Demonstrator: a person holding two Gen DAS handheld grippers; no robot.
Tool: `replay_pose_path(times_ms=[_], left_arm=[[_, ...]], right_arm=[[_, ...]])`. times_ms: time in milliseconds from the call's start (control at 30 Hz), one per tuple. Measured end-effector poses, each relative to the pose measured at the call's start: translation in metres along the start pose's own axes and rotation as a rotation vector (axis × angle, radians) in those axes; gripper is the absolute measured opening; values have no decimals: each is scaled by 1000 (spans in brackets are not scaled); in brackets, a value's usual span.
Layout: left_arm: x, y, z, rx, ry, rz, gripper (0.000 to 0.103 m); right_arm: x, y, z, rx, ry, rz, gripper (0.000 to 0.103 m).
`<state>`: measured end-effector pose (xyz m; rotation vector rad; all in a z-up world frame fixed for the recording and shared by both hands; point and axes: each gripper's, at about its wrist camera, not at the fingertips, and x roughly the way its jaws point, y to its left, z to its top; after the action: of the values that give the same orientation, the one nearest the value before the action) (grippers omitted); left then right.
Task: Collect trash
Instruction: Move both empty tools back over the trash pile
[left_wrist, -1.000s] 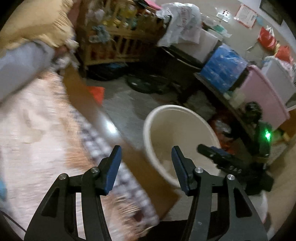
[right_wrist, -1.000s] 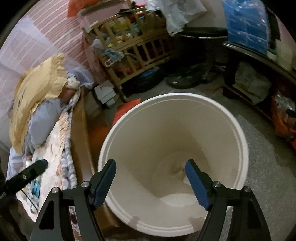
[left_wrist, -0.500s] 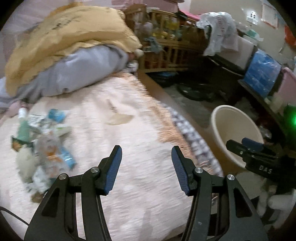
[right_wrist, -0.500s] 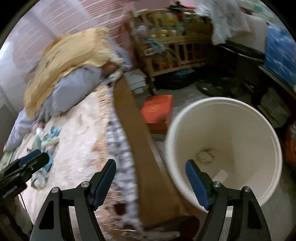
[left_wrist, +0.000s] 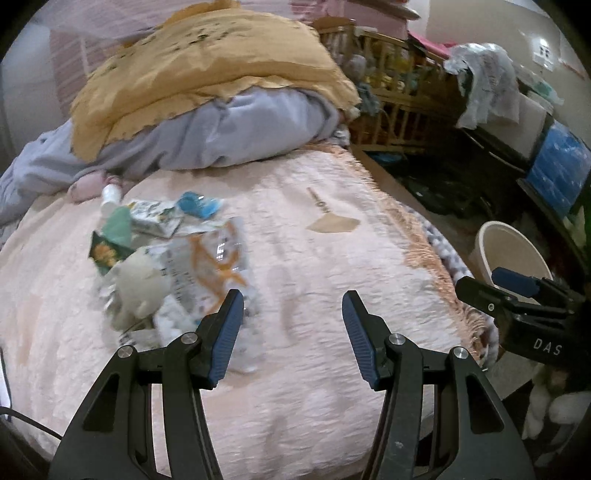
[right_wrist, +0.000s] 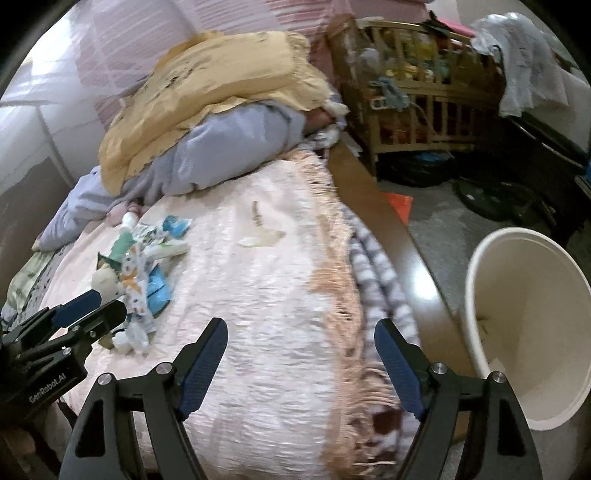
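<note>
Nearby, yellow pillow (left_wrist: 207, 70), wooden crib (right_wrist: 413, 92), bucket (right_wrist: 524, 332)

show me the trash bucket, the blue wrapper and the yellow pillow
trash bucket (right_wrist: 480, 295), right wrist view, on its near left rim
blue wrapper (left_wrist: 199, 205), left wrist view, middle of the wrapper
yellow pillow (left_wrist: 207, 70), left wrist view, top face of the pillow

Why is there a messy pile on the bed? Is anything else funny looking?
Yes. A heap of trash, wrappers, crumpled paper and a small white bottle, lies on the pink bedspread instead of in the bucket beside the bed. A flat tan scrap lies apart from the heap. Nothing looks spilled.
</note>
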<state>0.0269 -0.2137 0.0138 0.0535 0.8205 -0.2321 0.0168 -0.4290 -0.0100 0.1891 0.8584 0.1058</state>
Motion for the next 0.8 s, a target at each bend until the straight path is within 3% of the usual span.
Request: replay_pose_path(times_ms=[533,800], left_arm=[[-25,127,-36,-138,40,100,54],[-21,156,-45,-188,67,83,54]], right_arm=[[42,88,5,-112,78,148,80],[71,131,8,-165,140,217,80]])
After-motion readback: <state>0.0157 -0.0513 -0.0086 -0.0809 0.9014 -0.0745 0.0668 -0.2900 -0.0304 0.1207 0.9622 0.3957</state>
